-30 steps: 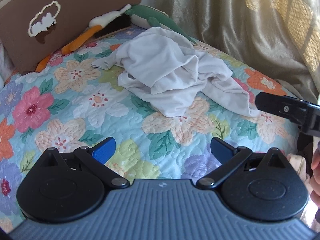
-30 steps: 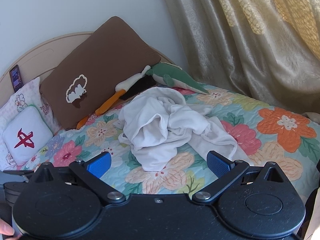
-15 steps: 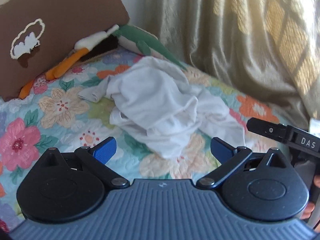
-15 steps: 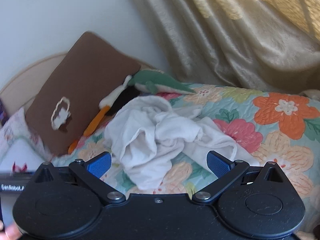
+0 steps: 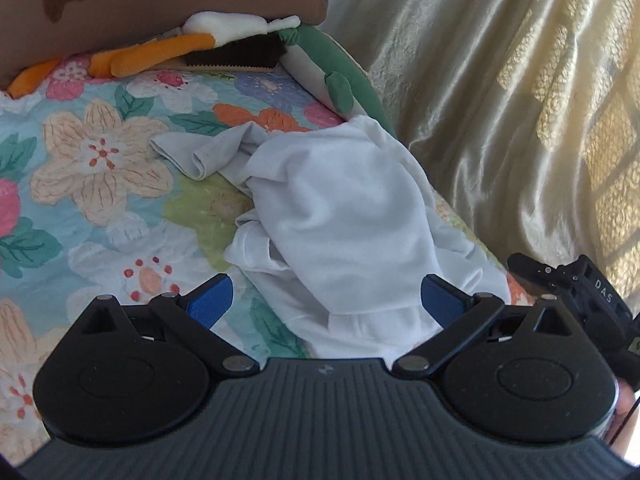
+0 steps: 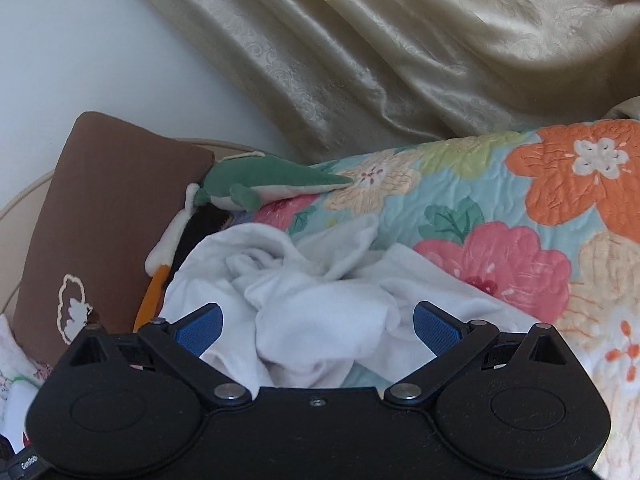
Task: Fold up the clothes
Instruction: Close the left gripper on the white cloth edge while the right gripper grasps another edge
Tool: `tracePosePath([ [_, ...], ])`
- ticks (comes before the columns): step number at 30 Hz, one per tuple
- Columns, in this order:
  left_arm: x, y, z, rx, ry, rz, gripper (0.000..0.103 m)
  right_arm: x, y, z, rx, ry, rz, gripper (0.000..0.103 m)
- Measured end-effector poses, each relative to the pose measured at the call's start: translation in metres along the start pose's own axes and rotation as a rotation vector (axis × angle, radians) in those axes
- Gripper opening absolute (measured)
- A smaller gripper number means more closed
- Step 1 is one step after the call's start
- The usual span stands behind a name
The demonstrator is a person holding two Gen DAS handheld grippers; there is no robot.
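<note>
the left hand-held gripper [image 5: 326, 300] was spread wide, its blue pads on either side of the crumpled white garment [image 5: 340, 232] and pinching nothing. the right hand-held gripper [image 6: 318, 328] was likewise spread over the same garment [image 6: 304, 300], empty. the garment lay bunched on the floral quilt [image 5: 100, 168] of the bed, just ahead of both. beyond it lay a green plush [image 5: 340, 80] and a brown pillow [image 6: 108, 208]. to the right of the left one hung a cream curtain [image 5: 500, 100].
</note>
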State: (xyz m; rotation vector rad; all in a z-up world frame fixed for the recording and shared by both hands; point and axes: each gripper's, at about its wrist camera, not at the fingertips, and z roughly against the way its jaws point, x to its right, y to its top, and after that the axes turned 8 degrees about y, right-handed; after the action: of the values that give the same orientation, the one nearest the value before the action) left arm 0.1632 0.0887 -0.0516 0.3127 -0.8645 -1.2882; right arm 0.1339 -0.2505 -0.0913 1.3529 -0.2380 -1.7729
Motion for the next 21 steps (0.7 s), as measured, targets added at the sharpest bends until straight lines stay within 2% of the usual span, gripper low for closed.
tracePosePath([
  [3, -0.006, 0.002, -0.022, -0.063, 0.017, 0.067, 0.102, 0.008, 0.005, -0.012, -0.012, 0.001, -0.025, 0.103],
  [6, -0.009, 0.000, -0.033, -0.091, 0.060, 0.098, 0.102, 0.023, 0.005, -0.024, -0.061, 0.051, -0.102, 0.103],
  [8, -0.011, -0.002, -0.035, -0.095, 0.044, 0.108, 0.102, 0.027, 0.001, -0.032, -0.087, 0.058, -0.132, 0.103],
  [11, -0.010, -0.001, -0.039, -0.099, 0.029, 0.104, 0.102, 0.025, -0.005, -0.048, -0.141, 0.049, -0.112, 0.100],
  [14, -0.006, 0.001, -0.045, -0.094, 0.000, 0.097, 0.102, 0.022, -0.013, -0.062, -0.190, 0.055, -0.086, 0.087],
  [16, -0.005, 0.003, -0.051, -0.071, -0.027, 0.115, 0.102, 0.023, -0.019, -0.068, -0.244, 0.096, -0.080, 0.054],
  [17, -0.004, 0.004, -0.055, -0.055, -0.037, 0.135, 0.102, 0.022, -0.021, -0.070, -0.267, 0.126, -0.071, 0.033],
  [19, -0.002, 0.003, -0.069, -0.064, -0.060, 0.165, 0.101, 0.018, -0.024, -0.072, -0.292, 0.163, -0.031, 0.031],
  [21, 0.001, 0.001, -0.084, -0.086, -0.075, 0.191, 0.101, 0.007, -0.024, -0.070, -0.268, 0.130, 0.067, 0.030],
])
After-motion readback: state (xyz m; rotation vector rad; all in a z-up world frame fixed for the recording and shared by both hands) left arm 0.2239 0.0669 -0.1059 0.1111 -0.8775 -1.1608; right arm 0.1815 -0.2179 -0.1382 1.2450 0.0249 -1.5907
